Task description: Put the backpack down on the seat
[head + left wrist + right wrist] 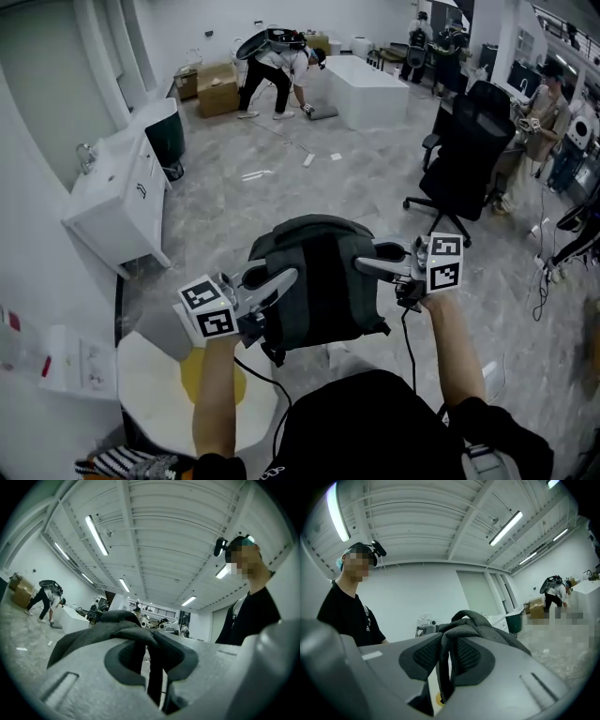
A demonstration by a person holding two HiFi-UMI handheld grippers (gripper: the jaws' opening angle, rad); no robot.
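Plainly, only markings in view: black-and-white squares on marker cubes [208,307] of left claw [281,281] and right claw [370,265]. Small print on person's black shirt [351,616] too small to read.

Backpack [323,281]: dark grey-black fabric, rounded top. Hangs in air between both claws, in front of person, above grey marbled floor [281,178].

Left claw clenched on dark strap [153,677]. Right claw clenched on another strap between mesh-textured pads [468,656].

Black office chair [469,150] well apart, ahead to right.
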